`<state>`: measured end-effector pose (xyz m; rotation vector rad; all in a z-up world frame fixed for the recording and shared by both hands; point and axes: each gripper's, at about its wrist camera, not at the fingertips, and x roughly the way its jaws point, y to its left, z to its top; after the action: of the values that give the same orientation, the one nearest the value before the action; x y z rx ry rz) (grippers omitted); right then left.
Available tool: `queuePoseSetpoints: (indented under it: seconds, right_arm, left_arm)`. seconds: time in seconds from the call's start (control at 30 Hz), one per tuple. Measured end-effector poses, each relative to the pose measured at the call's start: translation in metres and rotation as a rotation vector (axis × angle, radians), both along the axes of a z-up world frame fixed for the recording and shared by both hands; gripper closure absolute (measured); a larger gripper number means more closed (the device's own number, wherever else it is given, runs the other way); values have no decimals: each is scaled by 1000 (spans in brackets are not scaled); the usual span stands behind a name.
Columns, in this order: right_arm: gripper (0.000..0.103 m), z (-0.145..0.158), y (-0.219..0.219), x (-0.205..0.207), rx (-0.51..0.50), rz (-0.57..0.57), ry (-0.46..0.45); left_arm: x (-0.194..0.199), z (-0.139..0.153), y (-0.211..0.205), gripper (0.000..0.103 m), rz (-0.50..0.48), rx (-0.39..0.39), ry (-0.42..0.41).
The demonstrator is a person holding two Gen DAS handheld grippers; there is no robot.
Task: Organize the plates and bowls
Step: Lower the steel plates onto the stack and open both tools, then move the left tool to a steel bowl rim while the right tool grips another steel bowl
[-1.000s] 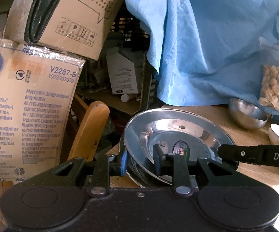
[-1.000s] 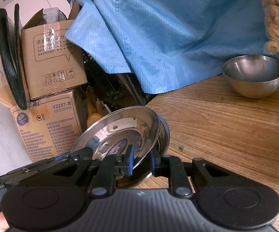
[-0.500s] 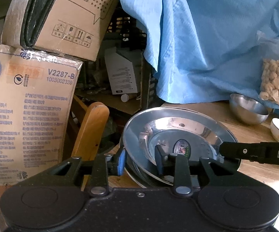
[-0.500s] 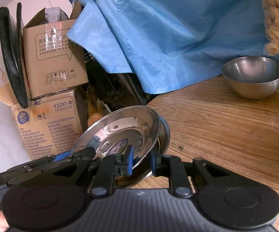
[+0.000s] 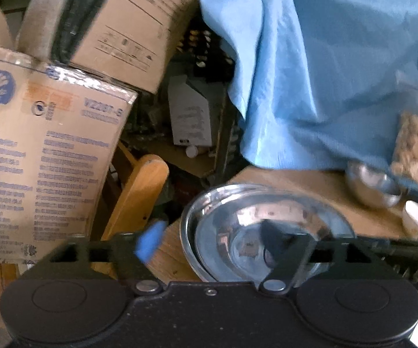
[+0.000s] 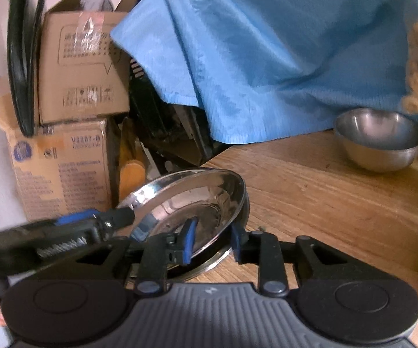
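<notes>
Our left tongs gape wide around the steel plate's near rim, gripping nothing. Our right tongs straddle the plate's opposite edge, parted, contact unclear. The plate sits stacked at the bench corner. One nudge could send it sliding off the edge.
</notes>
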<state>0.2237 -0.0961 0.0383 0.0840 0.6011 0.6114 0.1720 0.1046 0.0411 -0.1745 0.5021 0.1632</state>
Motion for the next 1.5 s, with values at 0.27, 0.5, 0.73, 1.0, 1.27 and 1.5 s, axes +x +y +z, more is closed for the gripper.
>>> queuePoseSetpoints:
  seconds: [0.27, 0.5, 0.73, 1.0, 1.27, 1.5]
  right_arm:
    - [11, 0, -20, -10, 46, -61, -2]
    - [1, 8, -63, -28, 131, -148, -59]
    - [0, 18, -107, -38, 95, -226, -114]
    - [0, 31, -161, -42, 91, -318, -149]
    - [0, 43, -185, -9, 56, -376, -133]
    - [0, 45, -182, 36, 40, -345, -108]
  left_arm:
    - [-12, 13, 7, 1, 43, -108, -73]
    - [-13, 22, -13, 1, -11, -88, -77]
    - [5, 37, -51, 1, -92, 54, -72]
    - [52, 46, -79, 1, -238, -35, -2]
    - [119, 41, -92, 1, -210, -120, 94]
    - [163, 33, -113, 1, -203, -135, 125]
